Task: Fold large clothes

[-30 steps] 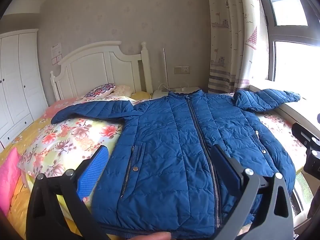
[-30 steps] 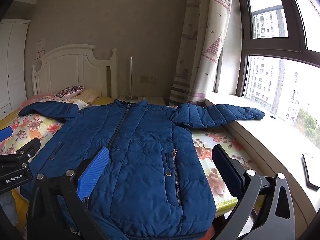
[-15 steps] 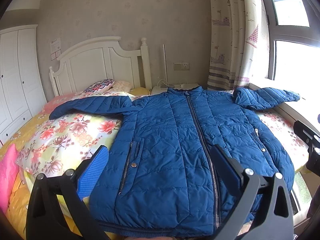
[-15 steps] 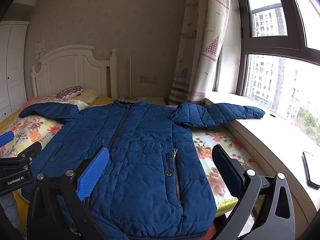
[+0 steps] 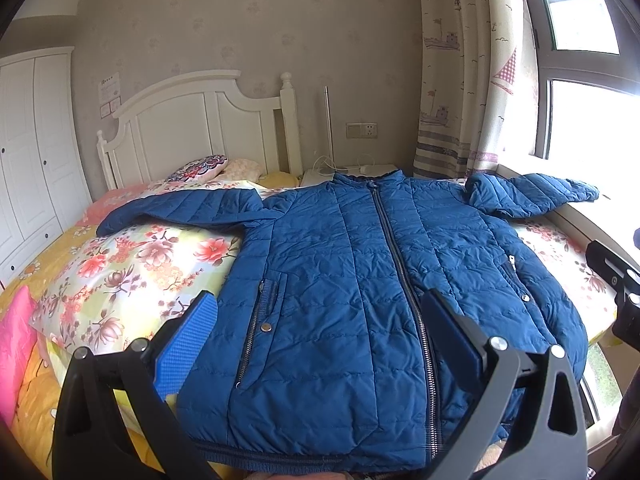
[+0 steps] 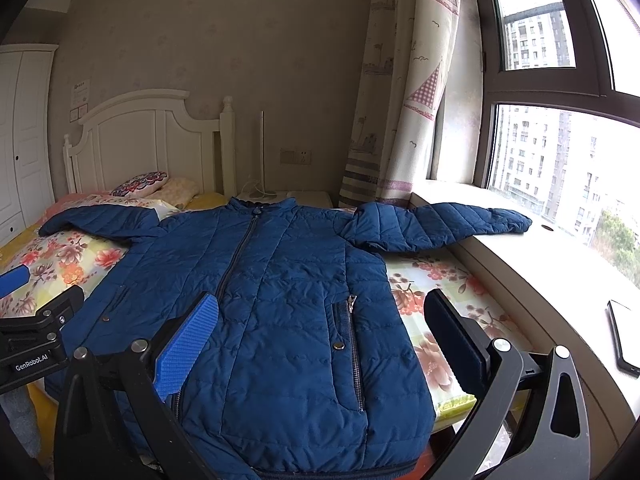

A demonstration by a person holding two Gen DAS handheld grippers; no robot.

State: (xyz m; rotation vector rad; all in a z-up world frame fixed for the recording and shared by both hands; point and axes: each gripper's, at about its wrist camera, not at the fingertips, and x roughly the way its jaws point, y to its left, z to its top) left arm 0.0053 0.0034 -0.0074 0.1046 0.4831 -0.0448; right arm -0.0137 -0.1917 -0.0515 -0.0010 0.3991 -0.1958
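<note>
A blue quilted jacket (image 5: 360,280) lies flat and zipped on the bed, front up, hem toward me. It also shows in the right wrist view (image 6: 280,300). Its left sleeve (image 5: 180,208) stretches over the floral quilt. Its right sleeve (image 6: 440,224) reaches onto the window sill. My left gripper (image 5: 320,332) is open and empty, hovering above the lower left half of the jacket. My right gripper (image 6: 320,328) is open and empty above the jacket's lower right half, near the pocket zipper (image 6: 352,356).
The bed has a floral quilt (image 5: 132,276), a white headboard (image 5: 192,132) and small pillows (image 5: 200,168). A pink cushion (image 5: 14,344) lies at the left. A window sill (image 6: 560,272) with a dark phone (image 6: 624,336) runs along the right. White wardrobes (image 5: 36,152) stand left.
Both grippers have pulled back and risen slightly, so the jacket's hem sits a little farther from the fingers. The jacket has not moved and both grippers stay open.
</note>
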